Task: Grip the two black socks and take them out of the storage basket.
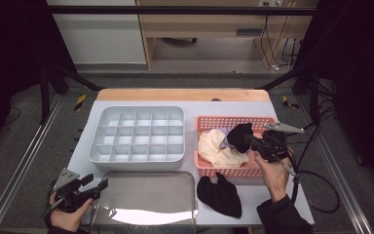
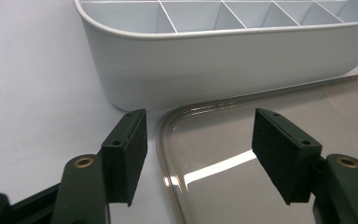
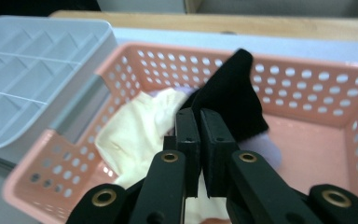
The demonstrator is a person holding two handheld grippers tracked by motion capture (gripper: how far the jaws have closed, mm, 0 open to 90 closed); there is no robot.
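- Right gripper: your jaws are pinched nearly together on a fold of the black sock, which rises from between them and hangs over the pink basket. Held by one edge, it looks set to come clear of the pile.
- Black sock: above the basket's middle, directly ahead of your right gripper and touching its pads.
- Cream cloth: loose in the basket, just left of the jaws and not gripped.
- Second black sock: flat on the surface in front of the basket.
- Left gripper: jaws wide apart, holding nothing, parked low at the corner of the clear lid.
- Divided white tray: compartments empty, the likely destination for sorted items.
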